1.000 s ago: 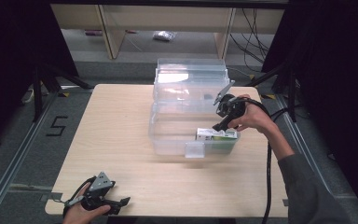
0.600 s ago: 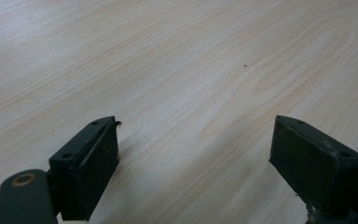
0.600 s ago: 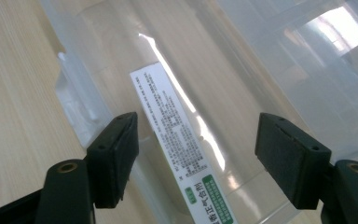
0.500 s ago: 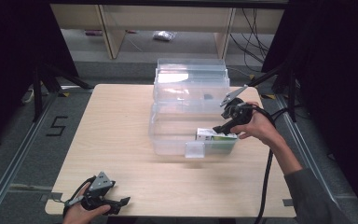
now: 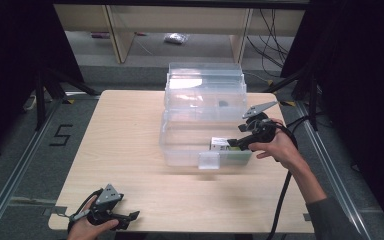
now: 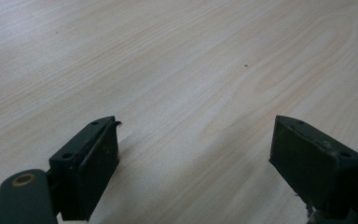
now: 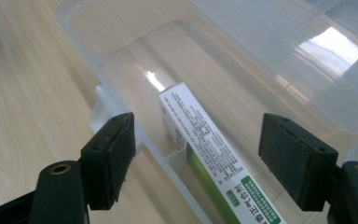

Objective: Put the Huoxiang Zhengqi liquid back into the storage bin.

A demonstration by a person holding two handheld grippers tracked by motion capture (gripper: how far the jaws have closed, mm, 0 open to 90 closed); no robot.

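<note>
The wooden table carries a clear plastic storage bin with its hinged lid thrown back toward the far edge. Inside the bin, against the near wall at the right-hand end, lies a long white-and-green carton (printed small type on white, a green band along one side), flat on the bin floor and close to parallel with that wall.

The right gripper hangs at the bin's right end, just above the carton. A second ago it sat closer over the box with its jaws narrower; since then the jaws have been opening and the hand has drawn a little to the right. In the right gripper view they stand wide, one on each side of the carton with clear air between pad and cardboard, so nothing is gripped. My reading is that the carton has just been let go and the placing step is done; what seems left is to back the right hand out and, likely, shut the lid.

The left gripper rests at the near left corner of the table, unmoved, jaws spread wide over bare wood and empty.
</note>
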